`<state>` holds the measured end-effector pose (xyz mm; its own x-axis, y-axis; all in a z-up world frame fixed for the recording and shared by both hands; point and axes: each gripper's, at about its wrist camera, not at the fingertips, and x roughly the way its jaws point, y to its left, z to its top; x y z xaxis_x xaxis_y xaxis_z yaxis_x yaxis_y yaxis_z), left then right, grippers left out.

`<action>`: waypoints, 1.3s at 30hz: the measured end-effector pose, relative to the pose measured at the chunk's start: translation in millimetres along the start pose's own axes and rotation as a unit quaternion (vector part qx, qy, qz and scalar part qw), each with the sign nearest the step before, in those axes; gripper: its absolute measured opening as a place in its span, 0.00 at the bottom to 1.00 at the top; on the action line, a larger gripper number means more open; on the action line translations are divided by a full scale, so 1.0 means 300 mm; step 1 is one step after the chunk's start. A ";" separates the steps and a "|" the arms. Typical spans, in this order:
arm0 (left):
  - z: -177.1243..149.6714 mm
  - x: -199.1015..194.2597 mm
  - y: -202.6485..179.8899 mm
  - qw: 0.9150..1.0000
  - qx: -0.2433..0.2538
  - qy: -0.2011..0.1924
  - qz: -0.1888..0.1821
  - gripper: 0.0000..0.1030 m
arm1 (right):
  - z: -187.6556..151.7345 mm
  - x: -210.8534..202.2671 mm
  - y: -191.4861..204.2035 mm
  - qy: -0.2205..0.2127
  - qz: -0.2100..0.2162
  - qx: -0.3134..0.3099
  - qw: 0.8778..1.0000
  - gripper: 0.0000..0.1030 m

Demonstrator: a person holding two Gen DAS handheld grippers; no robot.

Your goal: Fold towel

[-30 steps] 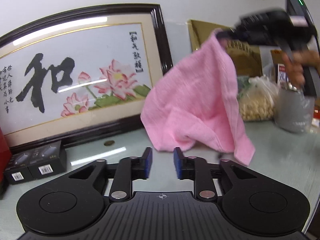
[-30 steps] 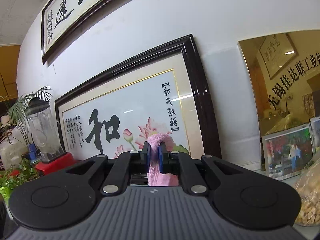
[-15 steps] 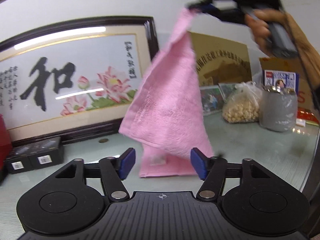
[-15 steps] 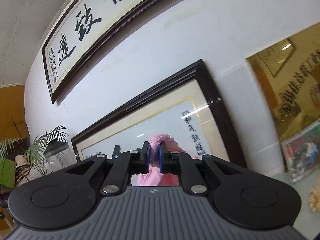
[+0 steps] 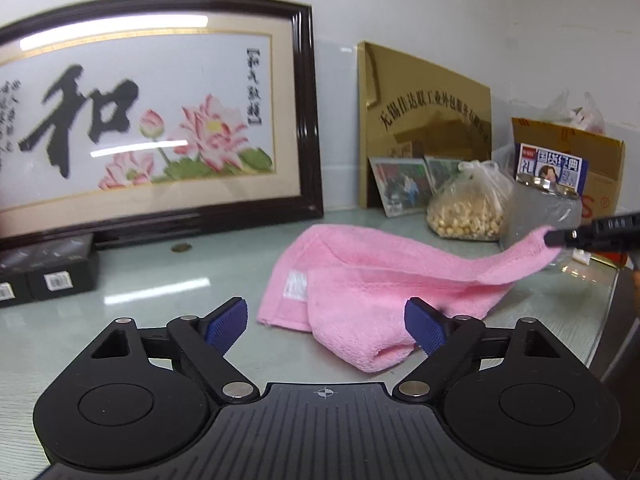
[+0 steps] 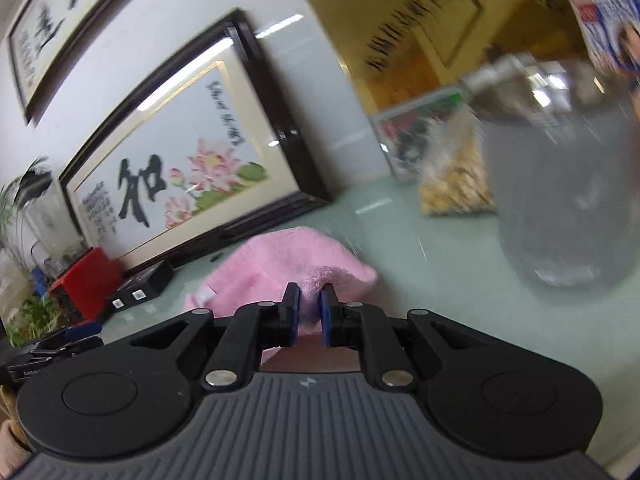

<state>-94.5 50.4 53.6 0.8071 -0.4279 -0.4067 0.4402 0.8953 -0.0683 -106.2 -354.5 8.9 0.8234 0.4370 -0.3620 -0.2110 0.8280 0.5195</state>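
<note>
The pink towel [image 5: 352, 280] is lying bunched on the glass counter [image 5: 160, 280] in front of the framed lotus picture [image 5: 152, 120], one corner stretching up to the right. The right tongs [image 6: 309, 308] are pinching that raised corner between nearly closed blue pads, close to a grey jar [image 6: 560, 184] and a bag of nuts [image 5: 466, 208]. The left tongs [image 5: 325, 326] have just been opening and are standing wide, their pads either side of the towel's near fold without pressing on it.

Left gripper [image 5: 325, 326] and right gripper [image 6: 306, 309] built in black plastic, 2 blue ribbed pads each, silver pivot screws, ridged grey housing.
</note>
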 end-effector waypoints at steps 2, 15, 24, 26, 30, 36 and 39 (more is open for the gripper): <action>0.029 0.055 0.000 1.000 -0.017 0.013 -0.003 0.85 | -0.021 0.007 -0.050 0.004 0.001 0.019 1.000 0.14; 0.098 0.372 0.018 0.986 -0.125 0.109 -0.027 0.80 | -0.063 0.040 -0.147 0.006 0.028 0.038 0.999 0.24; 0.088 0.434 0.025 0.975 -0.167 0.131 -0.061 0.69 | -0.075 0.043 -0.198 0.005 0.030 0.053 0.998 0.30; 0.091 0.422 0.011 0.979 -0.153 0.127 -0.052 0.39 | -0.075 0.040 -0.201 0.003 0.027 0.053 0.998 0.31; 0.089 0.386 -0.017 0.985 -0.128 0.112 -0.029 0.05 | -0.074 0.036 -0.209 -0.004 0.019 0.060 0.998 0.37; 0.071 0.265 -0.074 0.992 -0.094 0.064 -0.051 0.03 | -0.081 0.034 -0.189 -0.010 0.011 0.046 0.999 0.45; 0.063 0.167 -0.105 0.994 -0.073 0.024 -0.083 0.03 | -0.083 0.030 -0.173 -0.012 0.012 0.032 0.999 0.48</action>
<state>-60.5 -1.7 52.5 0.7074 -0.5672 -0.4218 0.5006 0.8233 -0.2675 -101.1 -384.7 -40.7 0.8313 0.4465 -0.3309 -0.1968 0.7934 0.5760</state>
